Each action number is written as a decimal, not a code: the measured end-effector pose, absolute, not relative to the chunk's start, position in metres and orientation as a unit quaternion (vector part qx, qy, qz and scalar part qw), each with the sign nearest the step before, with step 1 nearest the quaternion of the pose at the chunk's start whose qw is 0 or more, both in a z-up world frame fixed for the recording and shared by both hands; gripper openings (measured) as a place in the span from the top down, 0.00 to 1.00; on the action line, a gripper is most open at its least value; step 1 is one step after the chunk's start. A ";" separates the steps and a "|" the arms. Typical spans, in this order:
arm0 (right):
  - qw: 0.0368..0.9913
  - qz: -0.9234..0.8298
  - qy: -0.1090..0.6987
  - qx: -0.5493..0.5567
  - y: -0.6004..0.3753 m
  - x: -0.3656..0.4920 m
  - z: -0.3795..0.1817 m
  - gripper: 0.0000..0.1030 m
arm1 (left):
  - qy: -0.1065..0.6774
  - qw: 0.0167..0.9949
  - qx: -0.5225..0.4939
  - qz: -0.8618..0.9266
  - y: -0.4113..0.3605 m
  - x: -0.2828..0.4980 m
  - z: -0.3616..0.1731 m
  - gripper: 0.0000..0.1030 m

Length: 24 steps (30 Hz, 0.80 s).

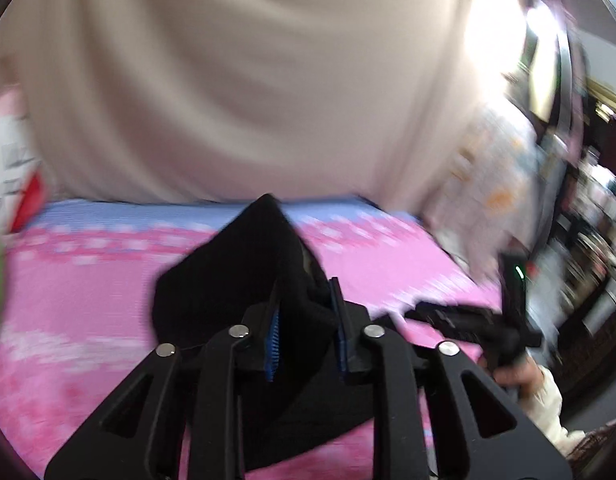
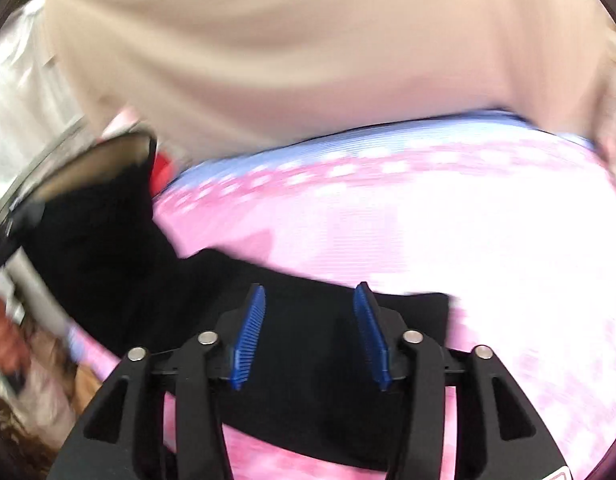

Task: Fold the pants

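Where black pants [image 2: 316,344] lie, pink bedspread [image 2: 488,240] meets beige curtain [image 2: 287,52].

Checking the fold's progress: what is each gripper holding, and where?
Left gripper pinches a raised fold of the black pants. Right gripper stands open above them, holding nothing.

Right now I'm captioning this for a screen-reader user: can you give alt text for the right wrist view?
The right gripper hovers with its blue-padded jaws apart over black pants lying on a pink and blue patterned cover. A beige cloth fills the background; the picture is blurred.
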State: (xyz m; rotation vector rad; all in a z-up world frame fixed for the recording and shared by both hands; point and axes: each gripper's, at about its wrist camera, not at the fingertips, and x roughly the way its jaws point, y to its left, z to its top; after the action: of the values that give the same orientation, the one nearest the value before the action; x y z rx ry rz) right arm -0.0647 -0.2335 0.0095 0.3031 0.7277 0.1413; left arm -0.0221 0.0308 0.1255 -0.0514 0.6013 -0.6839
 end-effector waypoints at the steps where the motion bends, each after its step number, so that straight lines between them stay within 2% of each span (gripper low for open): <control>1: 0.921 0.057 0.351 0.160 -0.247 -0.071 0.006 0.50 | 0.299 0.887 -0.028 -0.351 0.015 -0.022 0.119 0.63; 2: 0.918 0.046 0.351 0.177 -0.264 -0.080 -0.004 0.47 | 0.325 0.864 -0.035 -0.384 -0.013 -0.020 0.101 0.29; 3: 0.916 0.039 0.353 0.185 -0.271 -0.085 -0.010 0.47 | 0.355 0.842 -0.039 -0.405 -0.038 -0.018 0.079 0.06; 4: 0.914 0.033 0.357 0.191 -0.279 -0.090 -0.020 0.47 | 0.379 0.825 -0.038 -0.418 -0.061 -0.019 0.057 0.05; 6: 0.904 0.027 0.374 0.206 -0.297 -0.098 -0.035 0.47 | 0.438 0.813 0.026 -0.383 -0.108 -0.025 0.002 0.06; 8: 0.894 0.029 0.385 0.226 -0.310 -0.103 -0.042 0.47 | 0.447 0.816 0.055 -0.361 -0.114 -0.034 -0.015 0.09; 12: 0.884 0.099 0.388 0.241 -0.316 -0.113 -0.033 0.46 | 0.419 0.845 0.033 -0.331 -0.072 -0.043 0.007 0.08; 15: 0.873 0.163 0.405 0.217 -0.273 -0.090 -0.031 0.32 | 0.383 0.891 0.026 -0.243 -0.028 -0.038 0.033 0.06; 18: 0.852 0.210 0.437 0.197 -0.234 -0.057 -0.052 0.31 | 0.364 0.919 0.018 -0.150 0.016 -0.031 0.041 0.06; 21: 0.850 0.178 0.469 0.160 -0.201 -0.031 -0.079 0.32 | 0.356 0.932 0.029 -0.057 0.048 -0.025 0.038 0.06; 22: 0.865 0.160 0.455 0.139 -0.190 -0.031 -0.077 0.51 | 0.352 0.935 0.035 -0.035 0.052 -0.024 0.038 0.06; 23: 0.870 0.149 0.453 0.126 -0.183 -0.031 -0.075 0.77 | 0.351 0.935 0.040 -0.012 0.061 -0.022 0.035 0.06; 24: 0.870 0.153 0.449 0.133 -0.178 -0.031 -0.069 0.83 | 0.354 0.934 0.042 0.001 0.067 -0.018 0.033 0.06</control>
State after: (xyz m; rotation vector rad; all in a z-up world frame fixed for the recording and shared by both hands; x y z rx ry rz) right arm -0.0307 -0.1776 -0.0690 0.2782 0.9397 0.3190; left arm -0.0184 0.0666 0.0333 0.0855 0.7231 0.0026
